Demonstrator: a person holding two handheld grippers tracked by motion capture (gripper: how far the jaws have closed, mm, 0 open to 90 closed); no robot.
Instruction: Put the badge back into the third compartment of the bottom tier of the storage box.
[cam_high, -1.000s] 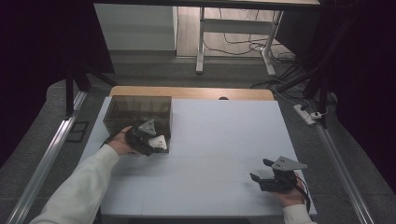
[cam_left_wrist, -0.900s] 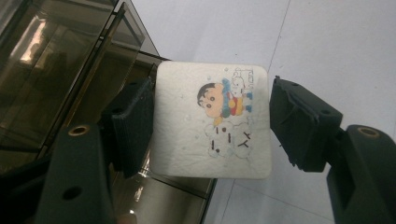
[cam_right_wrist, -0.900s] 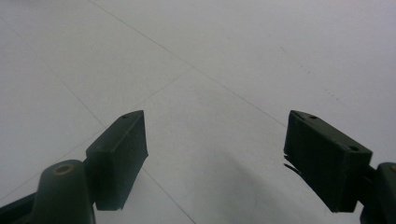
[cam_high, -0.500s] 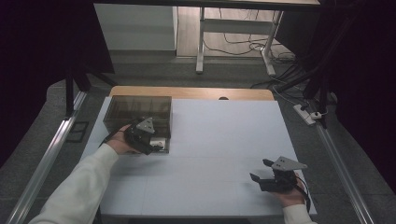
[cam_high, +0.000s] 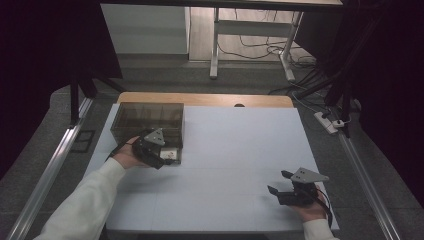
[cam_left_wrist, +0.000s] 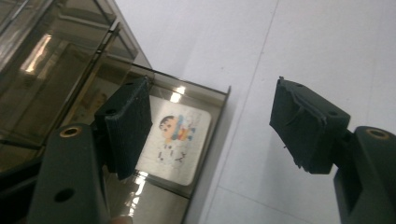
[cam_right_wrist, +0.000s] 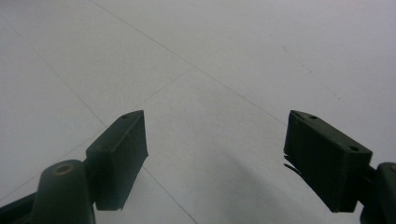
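Fingers (cam_left_wrist: 128, 126) of left gripper (cam_high: 159, 152) parted, having just opened, empty above smoky clear plastic drawer (cam_left_wrist: 205, 140) with cartoon sticker card (cam_left_wrist: 175, 140); could snag drawer's lip.

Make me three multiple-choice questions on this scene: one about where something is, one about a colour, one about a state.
1. Where does the cartoon card lie?
A. in the pulled-out drawer of the box
B. under the right gripper
C. on the floor

2. What colour is the table top?
A. red
B. white
C. green

3. How do the left gripper's jaws stand?
A. clamped on the card
B. shut on nothing
C. apart, holding nothing

Answers: 1 A, the left gripper view shows the card flat in the open smoky drawer. 2 B, the high view shows a white surface. 3 C, the jaws have just been opening and nothing sits between the pads.
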